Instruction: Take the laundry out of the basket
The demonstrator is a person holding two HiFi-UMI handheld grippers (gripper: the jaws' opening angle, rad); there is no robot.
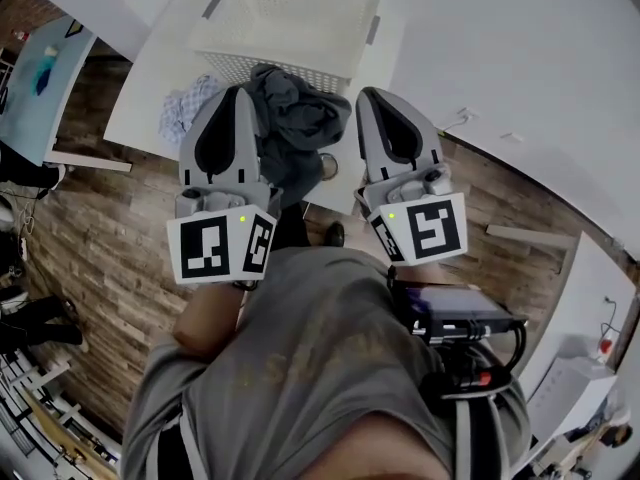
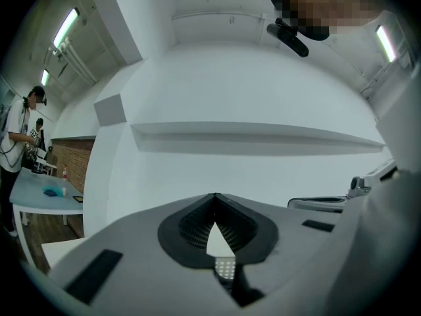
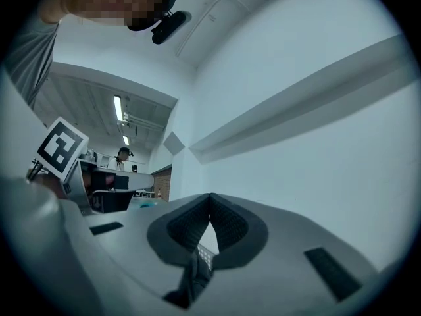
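Laundry — one dark grey garment (image 1: 300, 118) — hangs between my two hand-held grippers, lifted above the white basket (image 1: 290, 18) and over the near edge of the worktop (image 1: 150, 78). Left hand-held gripper (image 1: 243, 90): jaws closed tip to tip, with dark cloth trailing under them in its own view, so I read it as pinching the garment's edge. Right hand-held gripper (image 1: 367, 94): same, jaws together and a dark fold hanging below. Both point roughly level, toward the wall.

Risks:
- The grip looks thin on both sides — only a bit of fabric near the tips, with the bulk bunched in the middle. A quick swing could pull an edge free, and the garment would likely drop onto the wood floor (image 1: 100, 228), not the worktop.
- The garment's lower end is hidden behind its own folds, so I can't tell if it is free of the basket rim. If it snags, the light basket could tip or slide toward the edge.
- A checked cloth (image 1: 190, 108) lies on the worktop just left of the basket. Setting the garment down there would pile one on the other.

I can't tell if more is left in the basket.
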